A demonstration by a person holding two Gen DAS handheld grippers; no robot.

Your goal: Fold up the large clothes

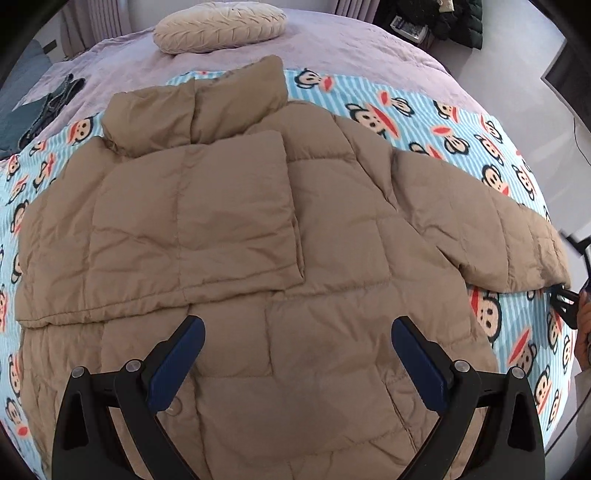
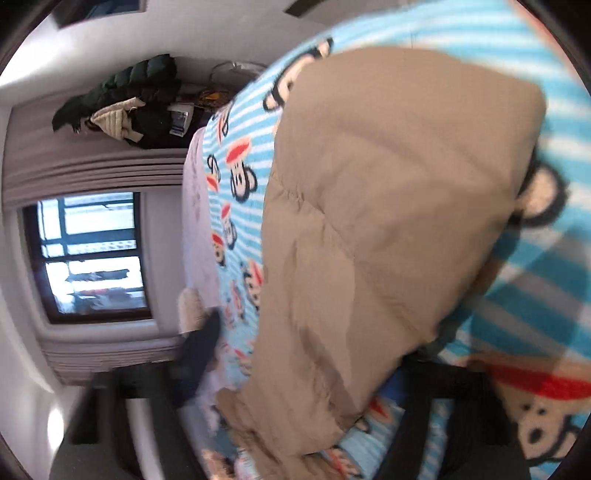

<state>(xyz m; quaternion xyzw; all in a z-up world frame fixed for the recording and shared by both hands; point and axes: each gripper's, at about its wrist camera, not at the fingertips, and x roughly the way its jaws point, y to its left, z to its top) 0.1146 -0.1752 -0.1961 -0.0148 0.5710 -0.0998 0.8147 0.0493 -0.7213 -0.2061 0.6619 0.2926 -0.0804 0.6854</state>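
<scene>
A tan puffer jacket (image 1: 258,229) lies front-up on a blue striped monkey-print blanket (image 1: 424,110). One sleeve is folded across its chest (image 1: 207,221). The other sleeve (image 1: 498,236) stretches out to the right. My left gripper (image 1: 297,332) hovers open over the jacket's lower half with nothing between its fingers. My right gripper (image 1: 563,295) is at that sleeve's cuff, by the right edge. In the blurred, rolled right wrist view the sleeve (image 2: 369,221) fills the gap of the right gripper (image 2: 325,332). Its blue finger (image 2: 199,354) stands clear of the cloth, and the other is mostly hidden.
A cream pillow (image 1: 219,26) lies on the lilac bedspread (image 1: 351,48) at the far end. Dark clothes (image 1: 55,103) rest at the bed's left. A hand (image 1: 583,332) shows at the right edge. Dark jackets (image 2: 122,99) and a window (image 2: 92,254) are beyond the bed.
</scene>
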